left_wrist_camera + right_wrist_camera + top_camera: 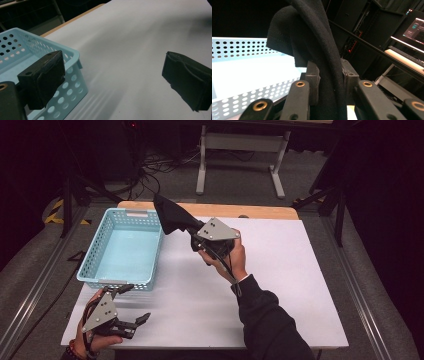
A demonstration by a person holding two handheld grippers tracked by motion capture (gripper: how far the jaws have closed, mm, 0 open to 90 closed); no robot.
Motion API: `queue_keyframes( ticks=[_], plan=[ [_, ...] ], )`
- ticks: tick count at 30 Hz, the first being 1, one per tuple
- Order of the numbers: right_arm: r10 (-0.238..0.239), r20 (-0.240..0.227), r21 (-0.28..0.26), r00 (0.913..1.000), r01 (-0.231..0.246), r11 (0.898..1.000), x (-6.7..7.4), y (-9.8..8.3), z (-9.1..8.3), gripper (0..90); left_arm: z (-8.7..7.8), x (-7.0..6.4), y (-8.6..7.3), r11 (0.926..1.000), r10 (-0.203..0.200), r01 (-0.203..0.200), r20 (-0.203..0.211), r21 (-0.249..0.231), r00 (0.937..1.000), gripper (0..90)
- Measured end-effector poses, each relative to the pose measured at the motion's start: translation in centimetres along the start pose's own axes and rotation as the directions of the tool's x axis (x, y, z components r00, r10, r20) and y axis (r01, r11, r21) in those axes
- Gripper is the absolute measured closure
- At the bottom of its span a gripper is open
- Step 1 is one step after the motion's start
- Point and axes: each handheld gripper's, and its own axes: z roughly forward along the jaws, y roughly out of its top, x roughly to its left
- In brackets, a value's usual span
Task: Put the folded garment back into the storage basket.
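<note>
- Cloth (172, 217) is what I am working with: a black, soft piece, pinched in my right hand-held gripper (192, 231) and lifted up over the right edge of the blue basket (95, 252).
- Right hand-held gripper is clamped tight on the cloth; in the right gripper view I see the two pads squeezing a thick fold (329, 75) between them.
- Left hand-held gripper (131, 312) is spread wide with nothing in it. It waits low on the white desk (280, 285), just by the near corner of the basket.
- I think the cloth is light and floppy. It will bend, hang and swing, but it will not break. It looks fuzzy, so it should not slip out easily.
- I think a thick, bunched fold is the best place to grab, like now. A thin edge could slide out.
- High view shows me the whole basket, bare inside, and where the cloth hangs over it.
- Right gripper view shows me the pinch up close, with the cloth's stitched edge (279, 41).
- Left gripper view shows me the basket's wall with round holes (72, 87) right beside one open pad (42, 77).
</note>
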Motion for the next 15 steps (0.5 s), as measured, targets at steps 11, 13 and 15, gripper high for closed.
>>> queue_keyframes(
  ticks=[11, 13, 15],
  plan=[
    [-0.008, -0.026, -0.007, 0.9996, 0.008, 1.000, 1.0, 1.3, 1.7, 73.3, 0.4, -0.3, -0.2, 1.0000, -0.004, 0.004, 0.019, 0.004, 0.9998, 5.6],
    [-0.010, -0.036, -0.010, 0.9993, 0.010, 1.000, 1.5, 1.7, 2.2, 73.3, 0.4, -0.2, -0.2, 1.0000, -0.005, 0.005, 0.022, 0.004, 0.9998, 5.7],
    [-0.012, -0.044, -0.012, 0.9990, 0.011, 1.000, 1.9, 1.9, 2.6, 73.3, 0.4, -0.3, -0.2, 1.0000, -0.005, 0.005, 0.022, 0.004, 0.9997, 5.7]
  ],
)
